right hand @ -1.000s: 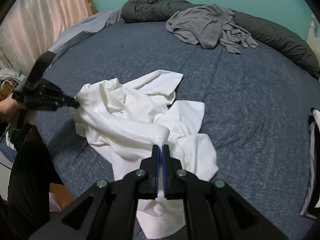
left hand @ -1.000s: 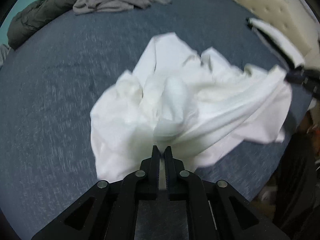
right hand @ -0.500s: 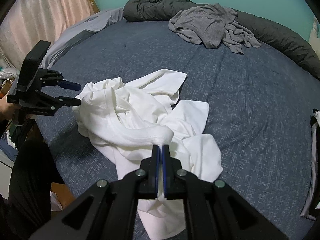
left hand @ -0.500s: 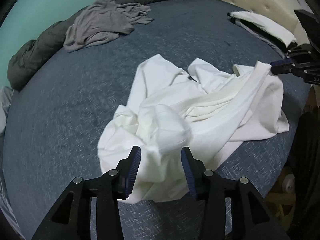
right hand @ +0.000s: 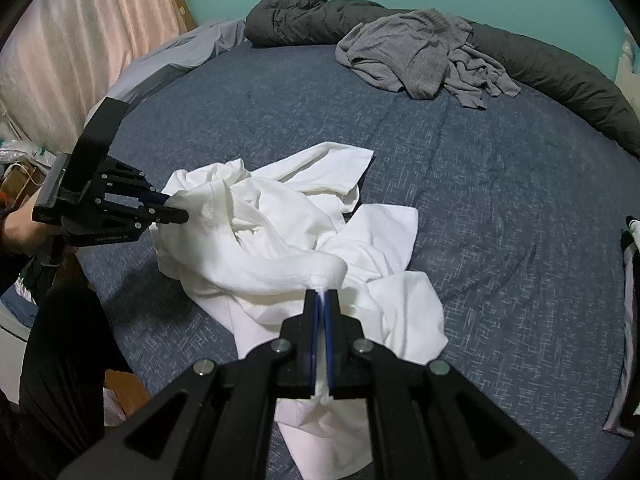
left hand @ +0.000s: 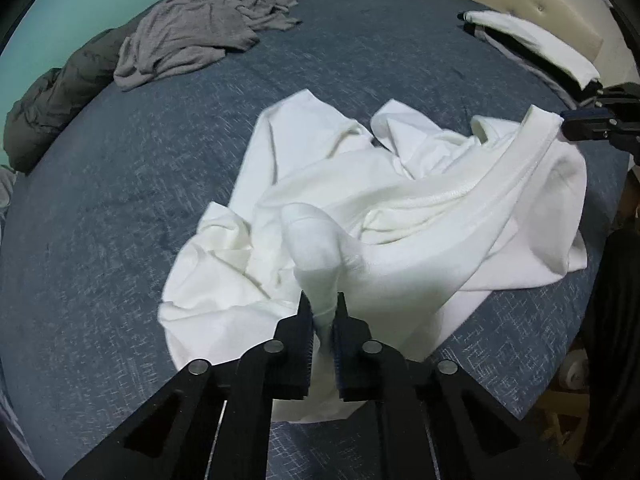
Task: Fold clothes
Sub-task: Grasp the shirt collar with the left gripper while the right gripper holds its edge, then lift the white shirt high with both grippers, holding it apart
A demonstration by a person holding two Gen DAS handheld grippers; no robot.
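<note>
- Blue bedspread (right hand: 500, 208) fills most of both frames.
- White shirt (left hand: 400, 216), crumpled, lies mid-frame on the bedspread, a ribbed edge stretched between both grippers.
- Grey garment (right hand: 420, 56) heaped at top, against a dark duvet roll (right hand: 560, 76).
- Left gripper (left hand: 321, 312), bottom centre, pinches a bunched fold of shirt.
- Right gripper (right hand: 320, 300), fingers pressed together on shirt fabric.

A crumpled white T-shirt (left hand: 400, 216) lies bunched on the near part of the bed, two edges lifted off it.
</note>
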